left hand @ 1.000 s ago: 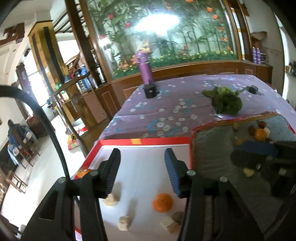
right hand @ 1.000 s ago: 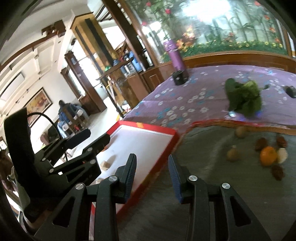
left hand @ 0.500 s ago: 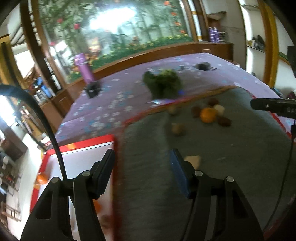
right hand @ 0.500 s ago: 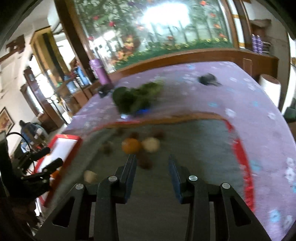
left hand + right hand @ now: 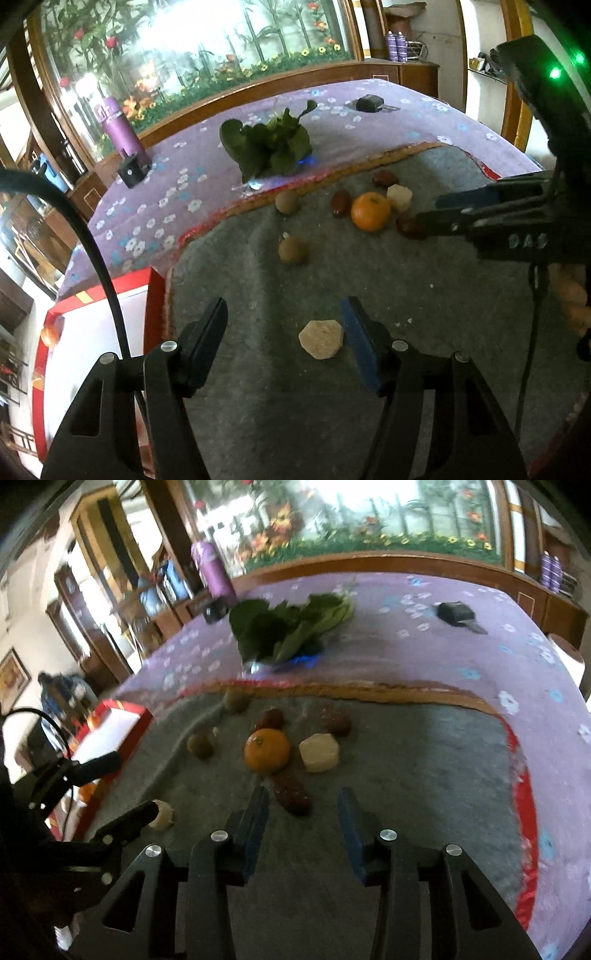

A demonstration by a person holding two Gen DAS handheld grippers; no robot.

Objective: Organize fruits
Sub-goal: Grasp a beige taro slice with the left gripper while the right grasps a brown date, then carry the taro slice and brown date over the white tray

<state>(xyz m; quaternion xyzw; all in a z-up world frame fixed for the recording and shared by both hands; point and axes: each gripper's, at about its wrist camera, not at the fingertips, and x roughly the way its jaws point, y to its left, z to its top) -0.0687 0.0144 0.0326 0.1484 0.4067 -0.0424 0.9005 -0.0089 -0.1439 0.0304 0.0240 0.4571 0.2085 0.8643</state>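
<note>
On the grey mat (image 5: 369,295) lie an orange (image 5: 370,211), pale chunks, brown round fruits (image 5: 291,250) and dark red dates (image 5: 340,202). My left gripper (image 5: 284,332) hangs over the mat's near part. Its jaws are opening, and a pale chunk (image 5: 321,338) lies between them, close to the blue-padded right finger, with no pad pressing on it. My right gripper (image 5: 303,812) hovers just short of the orange (image 5: 266,749). Its jaws are opening too, with a dark red date (image 5: 291,794) right at its fingertips, not gripped.
A red tray with a white floor (image 5: 92,325) sits at the mat's left edge. Behind the mat, on the purple flowered cloth, are leafy greens (image 5: 269,147), a purple bottle (image 5: 120,129) and a small black object (image 5: 369,102). A person (image 5: 59,694) sits far off on the left.
Both grippers have swung from over the red tray on the left across to the grey mat and come lower. The left jaws stand wider than before.
</note>
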